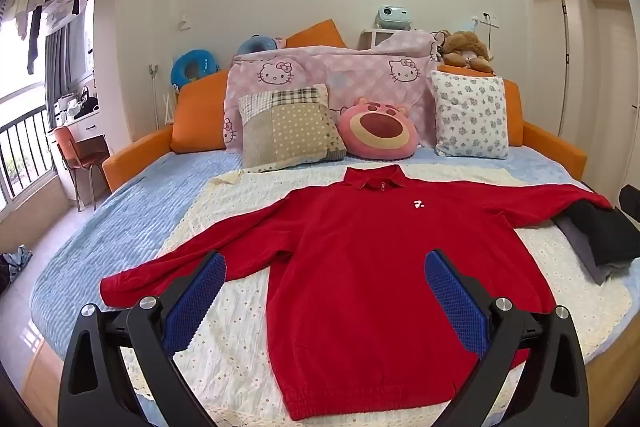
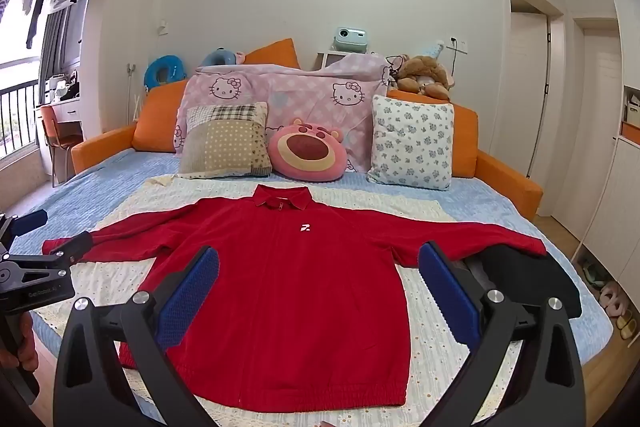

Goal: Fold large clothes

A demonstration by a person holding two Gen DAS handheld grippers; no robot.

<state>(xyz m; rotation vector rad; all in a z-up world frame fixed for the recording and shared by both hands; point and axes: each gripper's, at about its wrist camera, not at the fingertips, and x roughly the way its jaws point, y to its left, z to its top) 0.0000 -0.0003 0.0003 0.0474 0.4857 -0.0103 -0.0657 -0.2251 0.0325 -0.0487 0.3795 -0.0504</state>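
The red zip-front fleece jacket (image 1: 360, 287) lies flat, front up, sleeves spread, on the cream dotted quilt (image 1: 236, 347) covering the bed. Folded dark garments (image 1: 600, 239) lie beside the jacket's sleeve. The left gripper (image 1: 320, 291) and right gripper (image 2: 318, 287) hover above the jacket, jaws spread wide, grasping nothing.

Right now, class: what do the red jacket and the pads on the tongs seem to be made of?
Red jacket: soft fleece or corduroy-like knit, matte, faintly ribbed, with an elastic hem.
Pads on the right tongs: blue rubbery material, probably, with a fine cross-hatched grip texture.
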